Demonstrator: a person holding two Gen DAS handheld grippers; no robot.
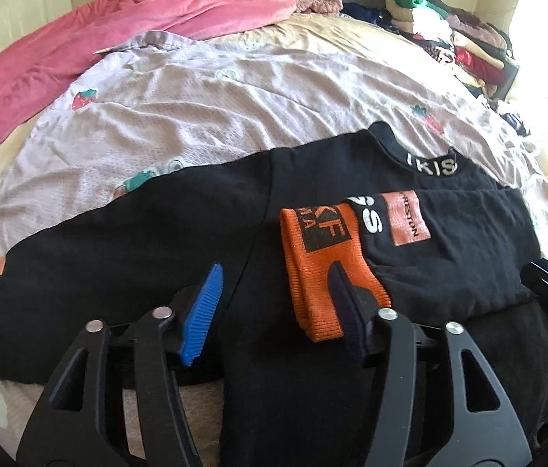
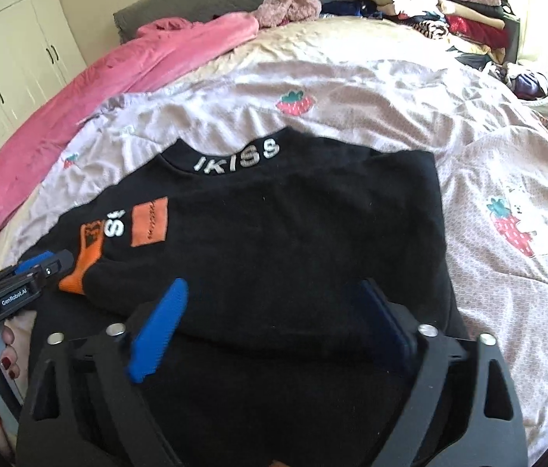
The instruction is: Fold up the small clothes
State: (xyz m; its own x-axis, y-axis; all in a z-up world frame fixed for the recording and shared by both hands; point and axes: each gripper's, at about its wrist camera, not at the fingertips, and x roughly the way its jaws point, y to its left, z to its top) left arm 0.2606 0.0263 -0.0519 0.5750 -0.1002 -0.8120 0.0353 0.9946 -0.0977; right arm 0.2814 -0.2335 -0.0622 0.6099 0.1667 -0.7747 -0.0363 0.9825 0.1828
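we see a black knit sweater with white collar lettering [image 2: 274,225] lying flat on the pale strawberry-print bedspread [image 2: 487,148]. our left gripper [image 1: 274,299] stands partly open, its orange ribbed cuff [image 1: 324,272] lying loose against the dark pad. our right gripper [image 2: 274,319] gapes wide over the hem, gripping nothing.

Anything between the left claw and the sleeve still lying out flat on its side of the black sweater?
Nothing visible. The left claw is open over the black sweater; the unfolded sleeve lies bare on the strawberry sheet, and the orange cuff sits on the other side.
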